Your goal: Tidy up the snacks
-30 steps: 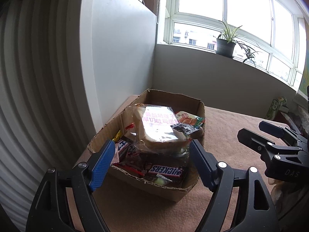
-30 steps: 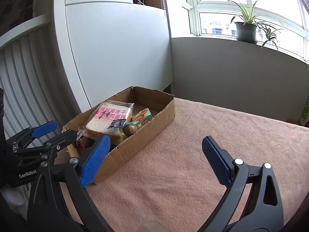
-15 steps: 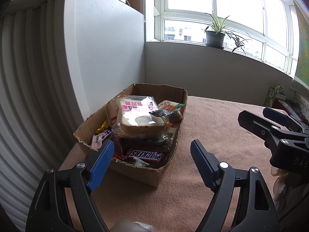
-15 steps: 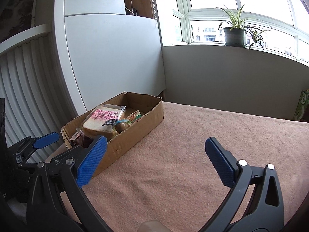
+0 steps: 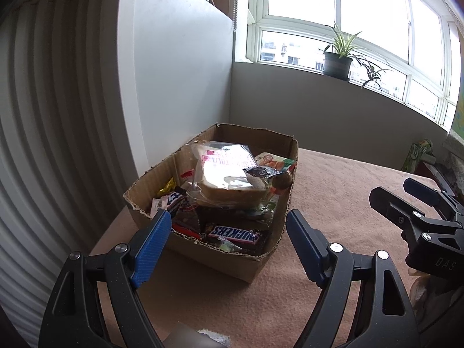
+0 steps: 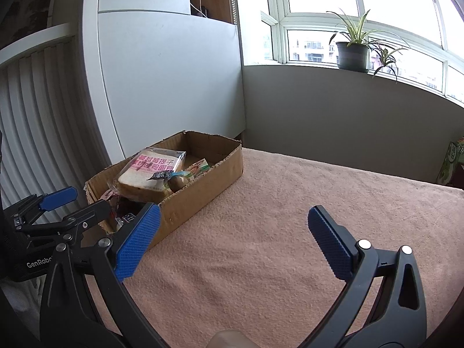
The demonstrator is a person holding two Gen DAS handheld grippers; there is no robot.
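The left gripper hovered before the near end of the cardboard box, jaws parted and empty. The box stood at the left edge of the pink tablecloth, packed with snacks: a bagged bread slice on top, a Snickers bar at the near end. Right of it, the right gripper hung over bare cloth; its jaws had just been opening and stood wide with nothing between them. A potted plant sat on the windowsill.

A home – potted plant on windowsill.
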